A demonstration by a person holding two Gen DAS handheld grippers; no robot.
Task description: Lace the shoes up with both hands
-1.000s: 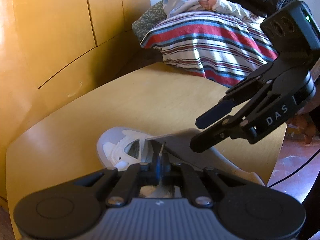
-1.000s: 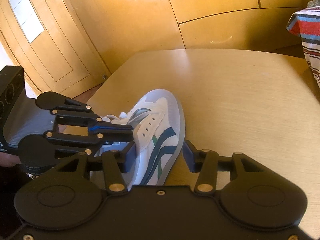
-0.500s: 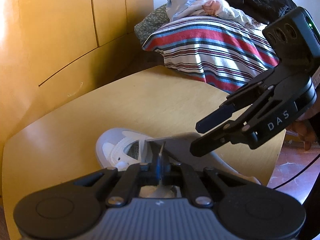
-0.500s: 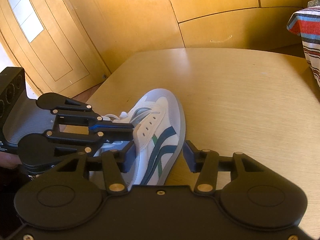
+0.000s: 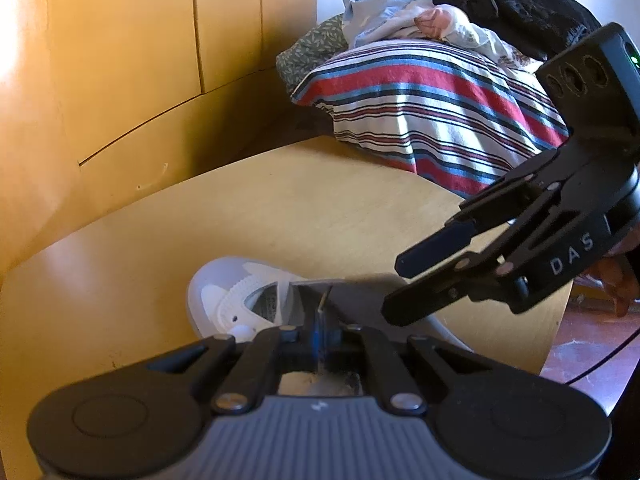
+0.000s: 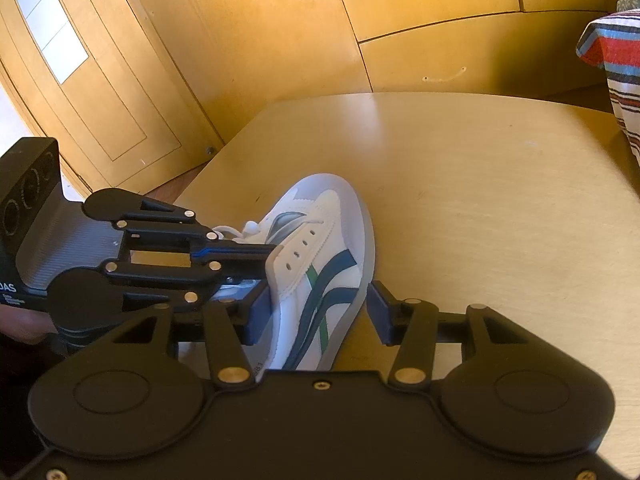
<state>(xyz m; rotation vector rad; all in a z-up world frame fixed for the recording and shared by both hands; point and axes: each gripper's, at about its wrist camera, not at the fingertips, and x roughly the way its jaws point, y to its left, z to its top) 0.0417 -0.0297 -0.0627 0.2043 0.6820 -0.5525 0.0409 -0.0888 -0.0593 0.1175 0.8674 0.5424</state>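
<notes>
Yellow wood panels behind, striped blanket (image 5: 424,112) on a bed at the far side, round-cornered table (image 5: 280,208) in front.

Left wrist view: white shoe (image 5: 224,300) lies on the table, toe away from camera, right below the left tool (image 5: 318,330). Its jaws are pressed together on a thin white strand, most likely the lace end (image 5: 321,308), though it's a sliver here and hard to confirm. Right tool (image 5: 412,284) comes in from the right, jaws about half apart, tips over the shoe's collar, nothing between them.

Right wrist view: shoe (image 6: 320,264) sits between the right tool (image 6: 316,308) fingers, blue and green stripes facing up. Pads straddle it on either side; gap visible at the right pad, so it's not clamped. Left tool (image 6: 272,256) reaches across from the left, closed tip right at the eyelet row (image 6: 302,244). Lace loop (image 6: 236,232) bunched near the tongue.

Step, as I read it: threading the lace end into an eyelet, left feeding, right standing by.

Next move needs: left pushes the tip through the hole; right has to come off the straddle, narrow down and catch the tip on the other side. Shoe isn't pinned, so it may slide when pushed.
</notes>
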